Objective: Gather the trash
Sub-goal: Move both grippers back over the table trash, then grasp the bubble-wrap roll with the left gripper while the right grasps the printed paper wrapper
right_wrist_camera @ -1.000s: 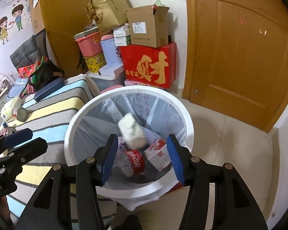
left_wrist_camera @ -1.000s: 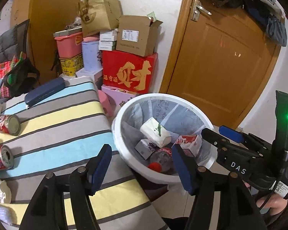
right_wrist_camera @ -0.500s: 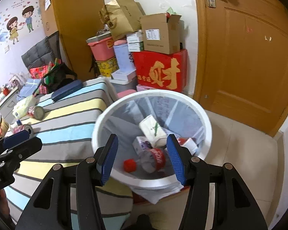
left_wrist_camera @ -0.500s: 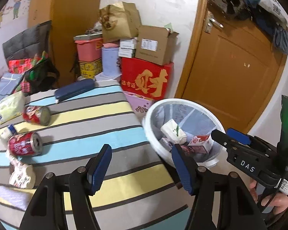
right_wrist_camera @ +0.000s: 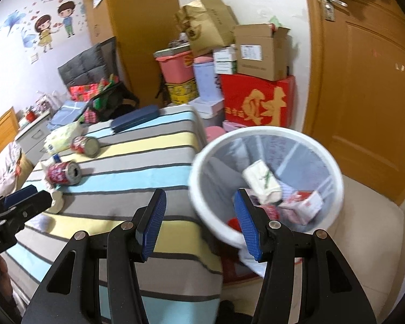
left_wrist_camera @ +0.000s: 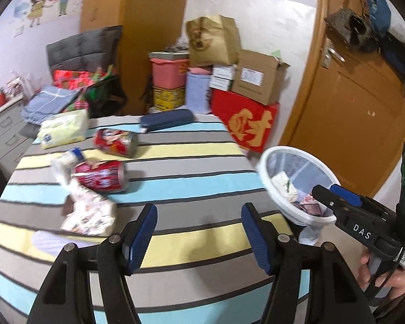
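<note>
Two red drink cans lay on their sides on the striped bed [left_wrist_camera: 191, 162], one [left_wrist_camera: 116, 142] farther back beside a pale tissue pack [left_wrist_camera: 63, 129], the other [left_wrist_camera: 101, 176] nearer, touching a crumpled white wrapper [left_wrist_camera: 87, 210]. A dark blue case [left_wrist_camera: 166, 118] sat at the bed's far edge. Left tongs [left_wrist_camera: 198, 232] hung spread apart and empty above the bedspread, just right of the wrapper. Right tongs [right_wrist_camera: 199, 222] were likewise released and empty, poised over the gap between the bed and the white trash bin [right_wrist_camera: 202, 162]. Inside the bin lay a white tissue pack [right_wrist_camera: 262, 179], a red-and-white carton [right_wrist_camera: 305, 205] and other scraps too blurred to name. Stacked boxes, among them a red gift box [right_wrist_camera: 256, 105], stood behind the bin beside a wooden door [right_wrist_camera: 364, 81].
</note>
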A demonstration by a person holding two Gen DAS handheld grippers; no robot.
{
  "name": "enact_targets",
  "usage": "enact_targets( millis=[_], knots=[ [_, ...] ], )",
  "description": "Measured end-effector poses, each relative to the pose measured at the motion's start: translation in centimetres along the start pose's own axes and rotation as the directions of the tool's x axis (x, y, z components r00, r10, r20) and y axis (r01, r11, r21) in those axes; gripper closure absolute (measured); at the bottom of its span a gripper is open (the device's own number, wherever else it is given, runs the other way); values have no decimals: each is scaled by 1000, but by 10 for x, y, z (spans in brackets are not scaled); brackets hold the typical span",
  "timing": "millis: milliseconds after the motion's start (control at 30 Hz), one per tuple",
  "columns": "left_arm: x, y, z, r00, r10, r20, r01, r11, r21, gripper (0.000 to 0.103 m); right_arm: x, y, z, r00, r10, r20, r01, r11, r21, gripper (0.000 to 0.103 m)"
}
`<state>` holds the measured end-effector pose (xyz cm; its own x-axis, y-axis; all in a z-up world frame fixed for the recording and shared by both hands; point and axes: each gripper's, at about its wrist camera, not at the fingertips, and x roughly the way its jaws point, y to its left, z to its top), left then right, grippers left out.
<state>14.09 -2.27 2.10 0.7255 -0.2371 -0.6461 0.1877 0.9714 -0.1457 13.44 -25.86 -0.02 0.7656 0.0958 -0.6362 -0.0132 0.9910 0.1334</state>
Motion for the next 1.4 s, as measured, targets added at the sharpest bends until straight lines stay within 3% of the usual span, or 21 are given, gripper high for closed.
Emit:
enact_targets(
  millis=[367, 667, 867, 1100, 1233, 1267, 1400],
  knots=[
    [-29, 80, -26, 991, 130, 0, -130, 986, -106, 39, 11, 53, -5, 997, 77, -21, -78, 994, -81, 49],
    [-36, 140, -53, 976, 212, -52, -218, 948, -231, 35, 23, 99, -11, 990, 130, -53, -137, 978, -158, 49],
    [-19, 163, -62, 979, 170, -111, -198, 925, -325, 34, 33, 127, -14, 985, 156, -77, -168, 965, -203, 49],
    [4, 180, -52, 987, 121, -103, -153, 902, -403, 33, 40, 142, -14, 984, 155, -93, -172, 962, -212, 49],
    [18, 191, -48, 987, 106, -120, -149, 878, -455, 33, 42, 149, -13, 984, 146, -97, -164, 961, -220, 49],
    [24, 193, -49, 980, 119, -158, -179, 873, -453, 33, 42, 151, -13, 984, 146, -98, -165, 961, -223, 49],
    [29, 197, -54, 979, 116, -169, -180, 879, -441, 33, 45, 158, -12, 984, 148, -102, -168, 957, -235, 49]
  ],
)
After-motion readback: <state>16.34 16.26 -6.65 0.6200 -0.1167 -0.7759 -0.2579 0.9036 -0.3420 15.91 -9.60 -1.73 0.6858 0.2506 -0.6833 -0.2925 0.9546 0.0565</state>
